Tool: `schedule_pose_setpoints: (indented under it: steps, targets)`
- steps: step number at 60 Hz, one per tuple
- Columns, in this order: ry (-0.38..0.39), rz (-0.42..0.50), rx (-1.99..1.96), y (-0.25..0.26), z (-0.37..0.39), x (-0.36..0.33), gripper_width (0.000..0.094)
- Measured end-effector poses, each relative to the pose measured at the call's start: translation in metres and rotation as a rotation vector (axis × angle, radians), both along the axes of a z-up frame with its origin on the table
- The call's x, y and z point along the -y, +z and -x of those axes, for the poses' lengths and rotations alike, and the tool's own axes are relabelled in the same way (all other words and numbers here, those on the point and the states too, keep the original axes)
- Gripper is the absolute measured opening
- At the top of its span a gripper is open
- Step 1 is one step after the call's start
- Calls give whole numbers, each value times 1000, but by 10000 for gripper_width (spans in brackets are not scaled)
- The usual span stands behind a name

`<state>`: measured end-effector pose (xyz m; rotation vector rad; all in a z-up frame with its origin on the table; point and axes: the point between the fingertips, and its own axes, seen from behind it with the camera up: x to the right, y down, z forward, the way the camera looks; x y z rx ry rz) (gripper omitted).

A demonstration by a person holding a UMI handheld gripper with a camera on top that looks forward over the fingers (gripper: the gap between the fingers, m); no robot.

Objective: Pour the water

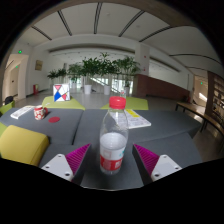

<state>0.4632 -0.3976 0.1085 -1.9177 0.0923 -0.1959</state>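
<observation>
Claw spread wide, released, with red-capped water bottle standing untouched between its pink pads on grey table.

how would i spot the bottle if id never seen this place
Find the dark grey table ahead of the gripper. The bottle stands upright on it, between the open fingers. It is clear, with a red cap and red label, and is the tallest thing there.

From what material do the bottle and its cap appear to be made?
The bottle, standing between the open gripper's fingers, looks like clear glossy plastic: the table shows through it. The cap looks like opaque red plastic; any ribbing is too small to see.
</observation>
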Motion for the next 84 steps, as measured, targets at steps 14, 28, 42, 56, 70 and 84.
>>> schedule_pose_setpoints:
  steps: [14, 28, 42, 56, 70, 84]
  targets:
    - [-2, -36, -18, -25, -12, -64, 540]
    - [-21, -37, 32, -23, -8, -70, 367]
    - [-98, -67, 193, 34, -15, -93, 366]
    - [-185, -203, 694, 184, 15, -204, 368]
    - [-121, -293, 1332, 276, 180, -337, 363]
    - [102, -308, 1980, 214, 361, -418, 366]
